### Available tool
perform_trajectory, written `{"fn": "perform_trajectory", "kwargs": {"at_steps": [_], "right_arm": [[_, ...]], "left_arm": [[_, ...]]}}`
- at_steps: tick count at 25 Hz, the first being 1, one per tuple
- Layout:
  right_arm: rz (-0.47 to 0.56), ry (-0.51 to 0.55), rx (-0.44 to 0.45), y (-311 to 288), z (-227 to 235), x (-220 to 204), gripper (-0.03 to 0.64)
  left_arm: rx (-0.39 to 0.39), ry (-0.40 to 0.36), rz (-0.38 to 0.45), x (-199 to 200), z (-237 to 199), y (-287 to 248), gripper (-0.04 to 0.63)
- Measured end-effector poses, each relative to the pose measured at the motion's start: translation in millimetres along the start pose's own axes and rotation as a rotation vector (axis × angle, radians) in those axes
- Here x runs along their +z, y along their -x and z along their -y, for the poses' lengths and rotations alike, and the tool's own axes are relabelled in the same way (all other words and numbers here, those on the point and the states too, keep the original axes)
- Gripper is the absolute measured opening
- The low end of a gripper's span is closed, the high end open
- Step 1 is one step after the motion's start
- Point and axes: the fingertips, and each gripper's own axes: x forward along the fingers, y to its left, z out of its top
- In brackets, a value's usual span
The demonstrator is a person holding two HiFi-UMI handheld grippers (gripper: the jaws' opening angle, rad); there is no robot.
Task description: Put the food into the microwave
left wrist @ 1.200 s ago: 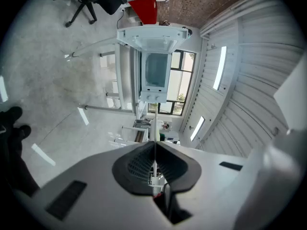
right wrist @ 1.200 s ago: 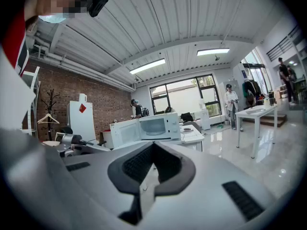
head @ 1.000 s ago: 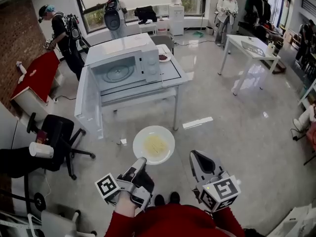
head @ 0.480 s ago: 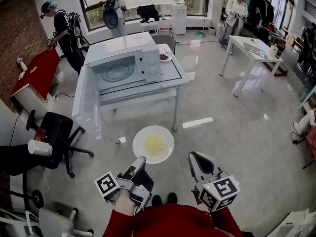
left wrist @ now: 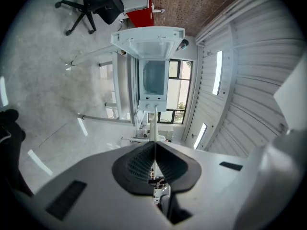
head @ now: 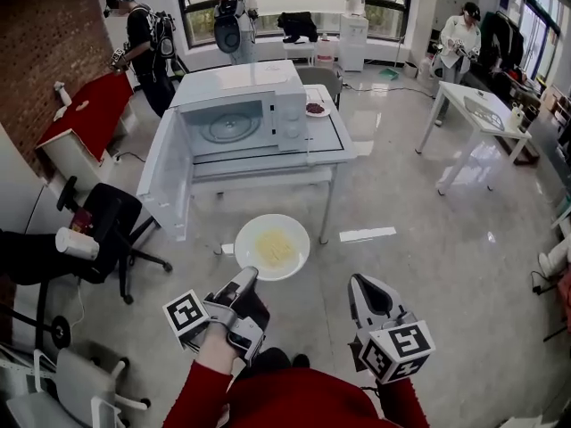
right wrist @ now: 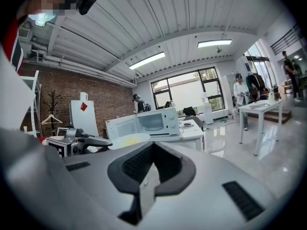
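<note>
Floor [head: 428,194]; plate [head: 272,247] rim within left gripper [head: 249,277]

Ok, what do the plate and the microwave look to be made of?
Plate: white, smooth and slightly glossy with a thin rim; probably ceramic, though melamine would look alike. Microwave: flat white panels with a dull sheen, likely painted sheet metal; the round turntable inside looks like clear glass.
</note>
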Motion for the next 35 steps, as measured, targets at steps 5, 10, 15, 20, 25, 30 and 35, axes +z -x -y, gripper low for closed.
{"fn": "perform_trajectory", "kwargs": {"at_steps": [5,10,15,20,25,30,35], "right_arm": [[-0.003,0.027,0.018,-5,11,8,0.014],[0.022,0.023,0.034,-23,16,22,0.014],[-0.002,0.028,0.083,-53,21,27,0.015],[-0.05,0.057,0.099,-92,34,28,0.014],[-0.078,0.071,0.14,-147,44,40,0.014],[-0.126,0.083,0.208,-206,43,55,0.014],[-0.148,0.121,0.292,-263,30,75,0.014]], "left_arm": [[-0.031,-0.029,0.031,4,15,-9,0.02],[-0.045,-0.032,0.077,20,22,-16,0.02],[-0.054,-0.018,0.129,37,20,-28,0.02],[-0.037,0.013,0.179,65,11,-50,0.02],[-0.02,0.004,0.206,98,10,-84,0.02],[-0.019,0.021,0.26,133,15,-123,0.02],[-0.042,0.023,0.316,164,25,-148,0.02]]}}
